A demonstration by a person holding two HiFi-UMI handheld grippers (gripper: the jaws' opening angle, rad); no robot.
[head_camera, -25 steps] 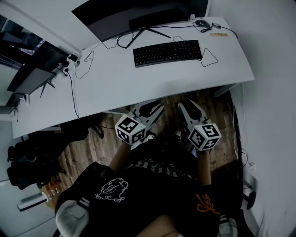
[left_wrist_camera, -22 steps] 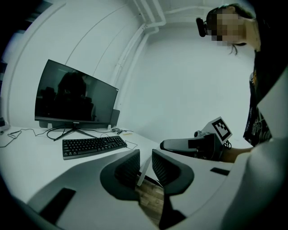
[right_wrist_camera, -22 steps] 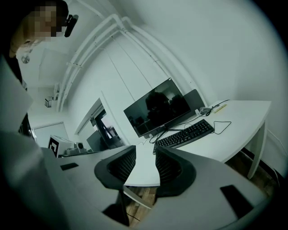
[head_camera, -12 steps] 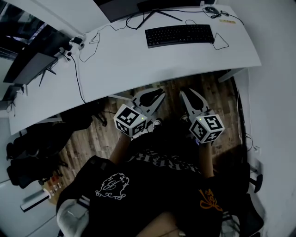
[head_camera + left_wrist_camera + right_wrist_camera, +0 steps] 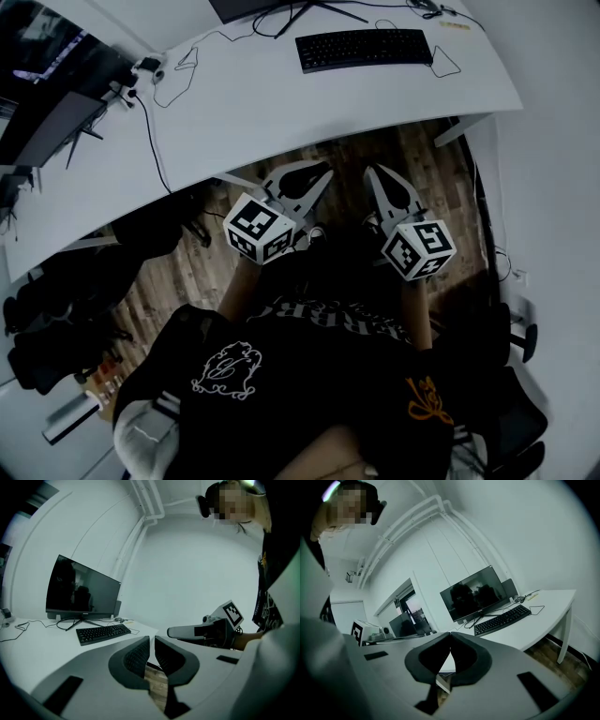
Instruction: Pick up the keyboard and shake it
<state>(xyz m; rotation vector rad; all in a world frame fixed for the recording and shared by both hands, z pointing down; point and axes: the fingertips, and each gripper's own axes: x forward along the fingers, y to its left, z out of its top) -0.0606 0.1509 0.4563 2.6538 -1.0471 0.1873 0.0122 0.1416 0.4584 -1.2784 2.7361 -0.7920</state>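
Note:
The black keyboard (image 5: 366, 47) lies flat at the far side of the white desk (image 5: 281, 112), in front of the monitor stand. It also shows in the left gripper view, keyboard (image 5: 103, 633), and in the right gripper view, keyboard (image 5: 502, 619). Both grippers hang over the wooden floor at the desk's near edge, well short of the keyboard. My left gripper (image 5: 319, 172) has just been closing and is shut with nothing between its jaws. My right gripper (image 5: 375, 173) has also just been closing and is shut, empty. They sit side by side, pointing toward the desk.
A dark monitor (image 5: 476, 597) stands behind the keyboard, with a mouse (image 5: 424, 4) and loose cables (image 5: 178, 70) on the desk. A second desk with another screen (image 5: 47, 122) is at the left. Desk legs (image 5: 567, 630) and dark bags (image 5: 56, 309) stand on the floor.
Both grippers' jaws have closed. The desk and keyboard have slid toward the top of the head view, so the grippers now sit farther back from the desk edge.

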